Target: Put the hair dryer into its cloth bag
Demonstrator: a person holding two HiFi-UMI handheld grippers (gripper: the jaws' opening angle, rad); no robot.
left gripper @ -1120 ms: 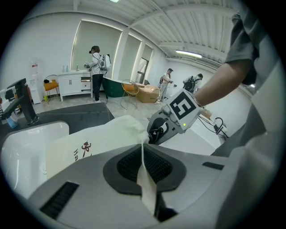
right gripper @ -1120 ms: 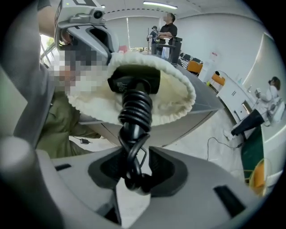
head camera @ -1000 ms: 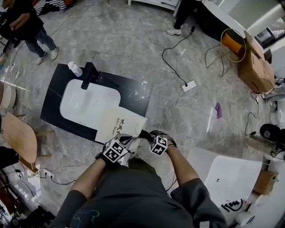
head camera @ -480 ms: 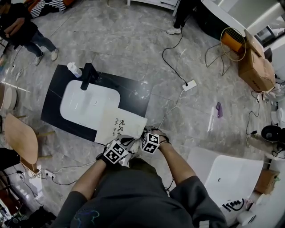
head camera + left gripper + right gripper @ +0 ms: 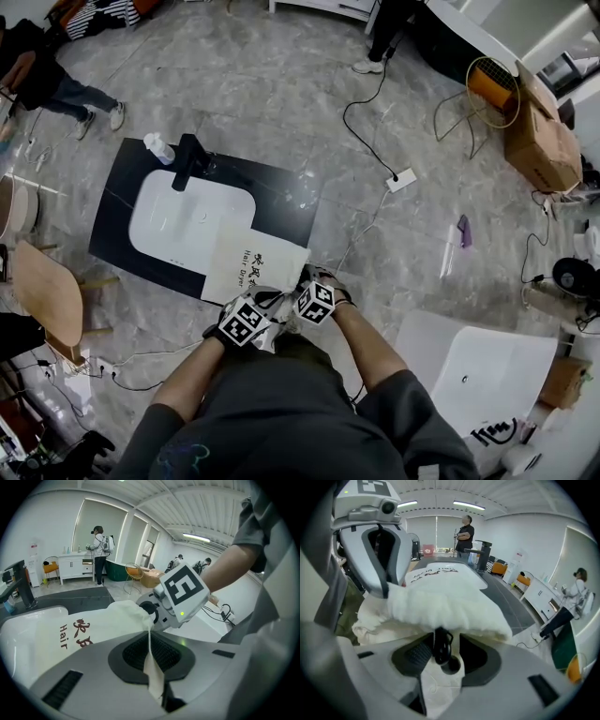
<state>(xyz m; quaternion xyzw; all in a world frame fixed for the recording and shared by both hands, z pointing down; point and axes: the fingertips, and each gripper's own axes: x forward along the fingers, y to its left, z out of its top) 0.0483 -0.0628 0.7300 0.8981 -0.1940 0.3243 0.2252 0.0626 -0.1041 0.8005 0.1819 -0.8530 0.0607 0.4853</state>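
Note:
The cream cloth bag [image 5: 251,262], printed "Hair Dryer", lies on the near edge of a black table. It bulges, and the hair dryer itself does not show. My left gripper [image 5: 270,300] is shut on a thin strip of the bag's cloth [image 5: 153,667] at the gathered mouth. My right gripper [image 5: 302,281] sits close beside it at the mouth. Its jaws have just been opening, and a black cord piece [image 5: 442,648] and some white cloth lie loose between them [image 5: 443,657]. In the right gripper view the bag [image 5: 445,597] fills the middle, with the left gripper [image 5: 375,550] above it on the left.
The black table [image 5: 281,202] carries a white basin [image 5: 178,220], a black tap [image 5: 187,159] and a bottle [image 5: 157,145]. A wooden chair [image 5: 42,291] stands at the left. Cables and a power strip [image 5: 400,180] lie on the floor, a white tub [image 5: 478,375] at the right. A person [image 5: 47,80] stands far left.
My right gripper has moved left, closer to the left gripper and the bag's mouth. The left gripper and the bag have kept still.

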